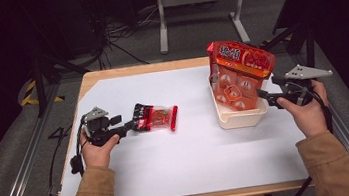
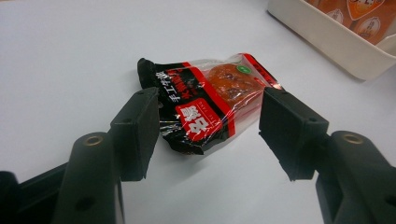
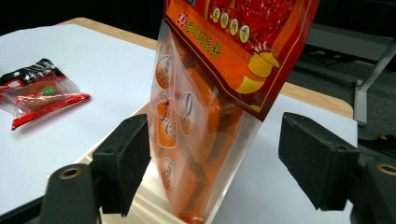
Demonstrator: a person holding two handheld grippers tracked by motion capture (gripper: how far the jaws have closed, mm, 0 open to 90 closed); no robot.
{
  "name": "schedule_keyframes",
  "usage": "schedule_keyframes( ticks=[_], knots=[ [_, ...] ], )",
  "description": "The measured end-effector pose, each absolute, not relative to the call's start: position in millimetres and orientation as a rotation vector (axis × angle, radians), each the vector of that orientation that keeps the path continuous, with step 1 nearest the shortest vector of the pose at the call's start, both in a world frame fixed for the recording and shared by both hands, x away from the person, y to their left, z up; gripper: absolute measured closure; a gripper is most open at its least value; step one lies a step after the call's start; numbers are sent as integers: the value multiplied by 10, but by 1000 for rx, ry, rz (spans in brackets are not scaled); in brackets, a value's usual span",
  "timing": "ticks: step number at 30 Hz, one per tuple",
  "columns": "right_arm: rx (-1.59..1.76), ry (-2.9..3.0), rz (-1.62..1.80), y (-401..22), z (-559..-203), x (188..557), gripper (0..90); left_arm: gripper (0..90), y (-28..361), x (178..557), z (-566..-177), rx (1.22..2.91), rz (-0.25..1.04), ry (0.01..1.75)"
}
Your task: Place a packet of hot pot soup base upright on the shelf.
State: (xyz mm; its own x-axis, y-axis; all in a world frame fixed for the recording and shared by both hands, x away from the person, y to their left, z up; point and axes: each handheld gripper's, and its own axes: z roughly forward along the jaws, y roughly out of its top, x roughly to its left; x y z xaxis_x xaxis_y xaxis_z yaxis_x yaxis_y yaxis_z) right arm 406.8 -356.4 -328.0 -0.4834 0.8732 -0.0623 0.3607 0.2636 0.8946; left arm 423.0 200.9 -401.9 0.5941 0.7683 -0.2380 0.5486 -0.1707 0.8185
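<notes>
- Two packets in play: at left, small red-and-black snack packet (image 1: 156,117) flat on the white desk (image 1: 190,156), well apart from the tray.
- Left gripper (image 2: 205,126) level with that packet, fingers (image 2: 135,133) spread wide on either side of its near end, pads not pressing.
- Risk here: crinkly film likely to skid or fold if closed on one corner alone; grip then on wrapper, not contents.
- Farther right, cream tray (image 1: 242,116) with tall orange bag (image 1: 239,72) standing upright in it, leaning a little.
- Right gripper (image 3: 210,163) beside the bag's lower edge, fingers (image 3: 123,163) wide apart, nothing clamped.
- Risk: unsupported bag apt to topple out of the shallow tray; cause a top-heavy load or a nudge from the right hand (image 1: 310,111).
- Hard to make out: print on both packets, bag's base inside the tray, tray's far wall behind the bag.
</notes>
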Motion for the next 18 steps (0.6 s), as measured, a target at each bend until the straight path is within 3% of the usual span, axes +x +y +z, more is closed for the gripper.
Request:
schedule_keyframes(
  ticks=[18],
  knots=[
    [926,2077,1320,-3240,-3165,3708,254,373,1986,4240,-4008,1804,280,1059]
  ],
)
